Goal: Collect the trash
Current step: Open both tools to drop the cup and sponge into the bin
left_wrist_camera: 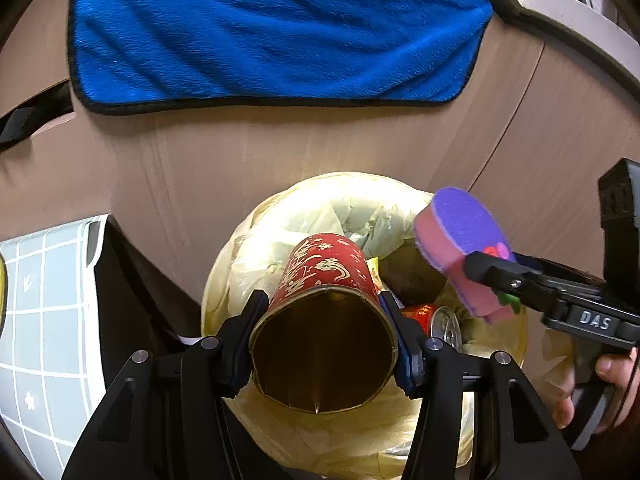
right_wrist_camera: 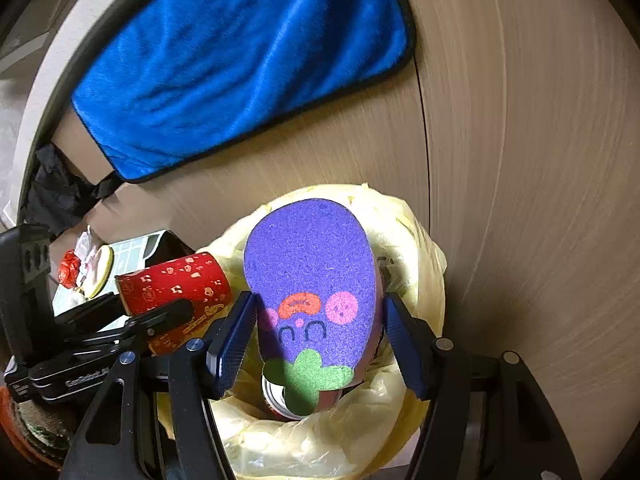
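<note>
Two grippers hold trash over the bin (left_wrist_camera: 256, 240)

The left gripper (left_wrist_camera: 324, 344) has its jaws pinching a red cup (left_wrist_camera: 328, 268) on its side, mouth toward the camera; the right gripper (right_wrist_camera: 320, 344) has its jaws pinching a purple sponge (right_wrist_camera: 312, 280). Both hang just above the yellow-lined bin, where a can (left_wrist_camera: 444, 324) lies. A blue cloth (left_wrist_camera: 272, 28) lies on the counter (left_wrist_camera: 200, 160) beyond

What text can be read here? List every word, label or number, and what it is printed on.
"DAS": on the right gripper, seen from the left wrist view.
Label on the left gripper: too blurred to read.
Gold characters on the red cup: too stylised to read.
Print on the red can: unreadable.
</note>
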Available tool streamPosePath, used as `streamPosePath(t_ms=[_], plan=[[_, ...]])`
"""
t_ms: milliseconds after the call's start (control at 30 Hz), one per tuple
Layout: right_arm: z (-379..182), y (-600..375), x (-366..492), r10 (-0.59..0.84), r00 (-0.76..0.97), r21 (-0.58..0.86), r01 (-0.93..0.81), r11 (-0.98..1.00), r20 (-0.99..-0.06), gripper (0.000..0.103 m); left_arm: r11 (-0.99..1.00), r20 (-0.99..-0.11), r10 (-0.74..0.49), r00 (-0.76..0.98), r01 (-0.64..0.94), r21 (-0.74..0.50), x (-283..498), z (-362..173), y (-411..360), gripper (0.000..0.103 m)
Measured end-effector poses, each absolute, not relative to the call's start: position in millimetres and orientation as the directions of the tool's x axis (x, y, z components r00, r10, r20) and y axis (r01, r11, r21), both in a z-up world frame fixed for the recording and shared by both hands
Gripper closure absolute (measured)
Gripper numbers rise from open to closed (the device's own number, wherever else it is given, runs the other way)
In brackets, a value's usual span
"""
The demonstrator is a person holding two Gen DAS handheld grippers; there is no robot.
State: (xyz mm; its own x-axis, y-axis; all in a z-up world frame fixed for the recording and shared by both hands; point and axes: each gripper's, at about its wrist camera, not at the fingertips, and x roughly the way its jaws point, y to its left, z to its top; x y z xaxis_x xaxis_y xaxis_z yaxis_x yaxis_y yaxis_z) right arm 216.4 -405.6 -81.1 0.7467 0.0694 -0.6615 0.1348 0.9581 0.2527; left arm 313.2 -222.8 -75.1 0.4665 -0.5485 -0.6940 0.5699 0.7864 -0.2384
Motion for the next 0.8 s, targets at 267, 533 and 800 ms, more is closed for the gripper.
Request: streamPosePath(t_ms=[267,533,800], plan=[[-93.0,-410.1,229.3,0.08,0.73,0.272,0.149,0.951,-0.679,0.04,0.744,-0.68,-0.606,0.413,0.597,-0.301,323.0,-80.3,-225.8,0.038],[-86.5,-417.8,220.8,0.076,0.768,0.31,0.164,0.936,-0.636,0.039,0.703,-0.623,-0.673,0.399,0.607,-0.37,319.8,-63.7,-214.9,0.03],[-66.1,-410.4,206.3,0.024,0.793,0.263,0.173,0.949,-0.608,0.035,0.758,-0.582,-0.635,0.508,0.553,-0.345,316.5,-33.4,-175.8,0.029]])
